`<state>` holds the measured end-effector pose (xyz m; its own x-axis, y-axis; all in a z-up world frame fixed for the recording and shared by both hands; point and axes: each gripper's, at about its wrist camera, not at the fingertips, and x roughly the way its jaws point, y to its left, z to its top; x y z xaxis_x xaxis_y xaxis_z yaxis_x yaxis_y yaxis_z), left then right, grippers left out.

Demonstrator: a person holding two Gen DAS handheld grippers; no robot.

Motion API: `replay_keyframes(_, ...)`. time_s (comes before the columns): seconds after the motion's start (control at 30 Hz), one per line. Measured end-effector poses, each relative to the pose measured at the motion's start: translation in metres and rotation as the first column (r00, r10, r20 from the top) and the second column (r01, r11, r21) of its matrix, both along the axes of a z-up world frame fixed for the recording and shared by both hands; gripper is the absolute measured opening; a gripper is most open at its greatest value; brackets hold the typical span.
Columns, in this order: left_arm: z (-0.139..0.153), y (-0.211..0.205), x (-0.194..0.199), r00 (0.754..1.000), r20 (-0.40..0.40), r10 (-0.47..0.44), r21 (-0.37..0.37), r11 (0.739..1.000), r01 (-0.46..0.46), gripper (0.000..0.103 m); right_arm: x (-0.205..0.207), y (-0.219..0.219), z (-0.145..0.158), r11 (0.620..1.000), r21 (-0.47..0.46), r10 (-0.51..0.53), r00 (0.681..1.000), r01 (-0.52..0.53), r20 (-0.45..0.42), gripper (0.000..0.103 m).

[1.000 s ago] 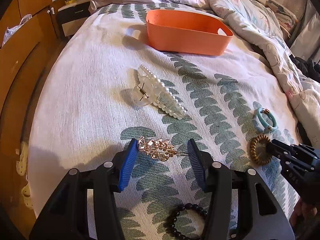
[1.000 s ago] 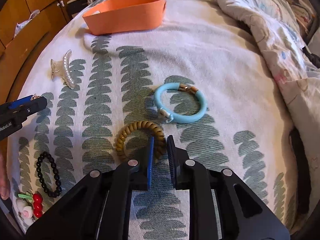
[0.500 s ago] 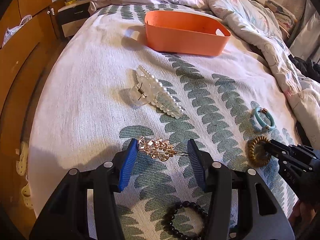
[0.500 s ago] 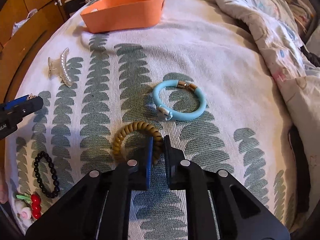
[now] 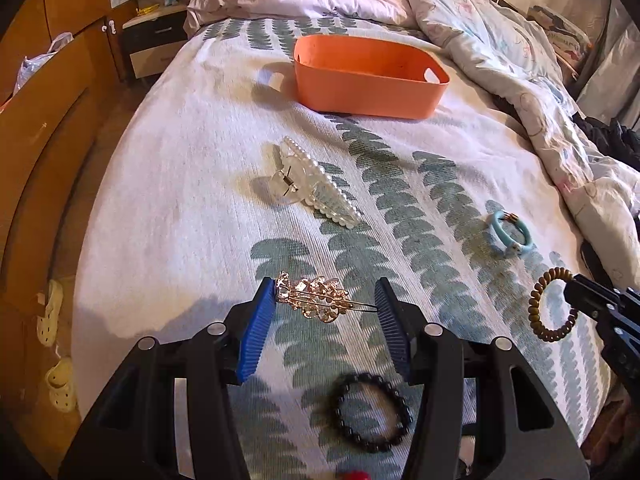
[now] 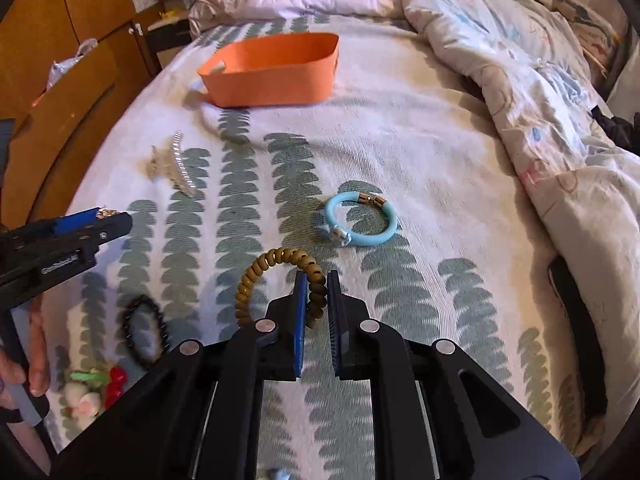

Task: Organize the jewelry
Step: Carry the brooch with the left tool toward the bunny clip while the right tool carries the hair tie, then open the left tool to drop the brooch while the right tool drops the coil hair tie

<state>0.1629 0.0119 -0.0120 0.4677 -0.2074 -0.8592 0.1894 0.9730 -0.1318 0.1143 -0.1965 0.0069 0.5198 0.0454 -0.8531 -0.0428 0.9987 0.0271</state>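
Bed [image 5: 168, 184] with leaf cover | left gripper [image 5: 326, 310] holds gold clip [image 5: 316, 300] end to end | right gripper [image 6: 318, 300] pinches coil tie [image 6: 276, 280] | both near side of orange bin [image 5: 360, 88] | risk: thin pin end slips off pad, clip drops

Bed [image 5: 192, 184]: bin [image 5: 368, 76] at 12 o'clock; claw clip [image 5: 312, 188] centre; bangle [image 5: 509, 234] at 3; bead bracelet [image 5: 370, 412] at 6.

Sunlit bed [image 5: 180, 184] with a leaf-print cover, rumpled duvet [image 5: 520, 80] on the right, wooden wardrobe [image 5: 48, 92] and a nightstand [image 5: 152, 44] on the left.
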Motion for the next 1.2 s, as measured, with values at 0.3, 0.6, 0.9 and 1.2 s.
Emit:
replay_keyframes(0.3, 0.025, 0.015, -0.062, 0.999, 0.039, 0.011, 0.01, 1.0, -0.011, 0.052, -0.081, -0.005, 0.026, 0.999, 0.053, 0.004, 0.998, -0.007, 0.057, 0.011)
replay_keyframes(0.6, 0.013, 0.019, -0.107, 0.998, 0.041, 0.037, 0.019, 0.999, -0.037, 0.052, -0.139, -0.033, 0.004, 0.992, 0.119, -0.051, 0.998, 0.046, 0.04, 0.011)
replay_keyframes(0.9, -0.004, 0.022, -0.117, 0.998, 0.041, 0.052, 0.045, 0.998, -0.054, 0.052, -0.148, -0.04, -0.006, 0.989, 0.138, -0.059, 0.997, 0.053, 0.041, 0.011)
replay_keyframes(1.2, -0.009, 0.029, -0.117, 0.997, 0.031, 0.072, 0.058, 0.996, -0.074, 0.052, -0.143, -0.047, -0.015, 0.99, 0.127, -0.074, 0.996, 0.068, 0.049, 0.011)
